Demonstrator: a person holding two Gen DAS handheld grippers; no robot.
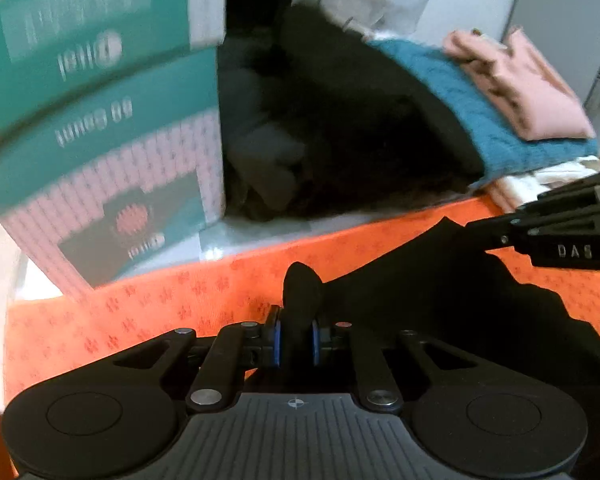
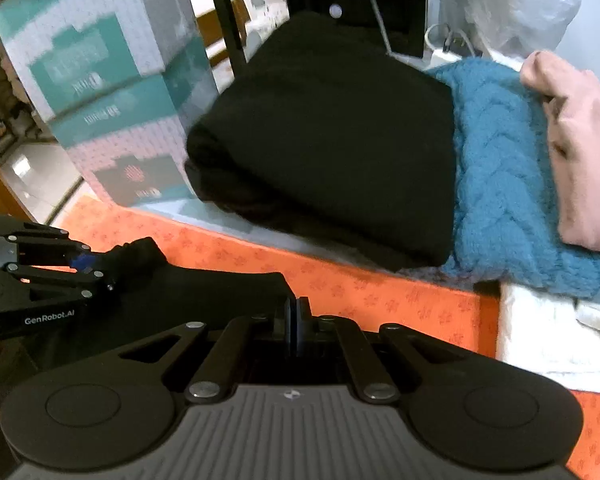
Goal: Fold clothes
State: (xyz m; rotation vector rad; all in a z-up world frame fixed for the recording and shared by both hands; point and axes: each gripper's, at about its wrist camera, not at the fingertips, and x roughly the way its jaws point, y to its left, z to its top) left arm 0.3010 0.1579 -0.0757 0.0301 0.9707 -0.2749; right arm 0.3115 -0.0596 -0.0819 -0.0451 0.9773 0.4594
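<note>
Both grippers clench 1 black garment (image 1: 440,292): left gripper (image 1: 296,340) and right gripper (image 2: 294,320) pinch corners, apparently to lift for folding.

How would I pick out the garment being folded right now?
Find the orange patterned cloth in front of the folded pile. On it lies a thin black garment, pinched by the left gripper and right gripper. Unlike the thick black sweater behind, it lies flat and is held.
</note>
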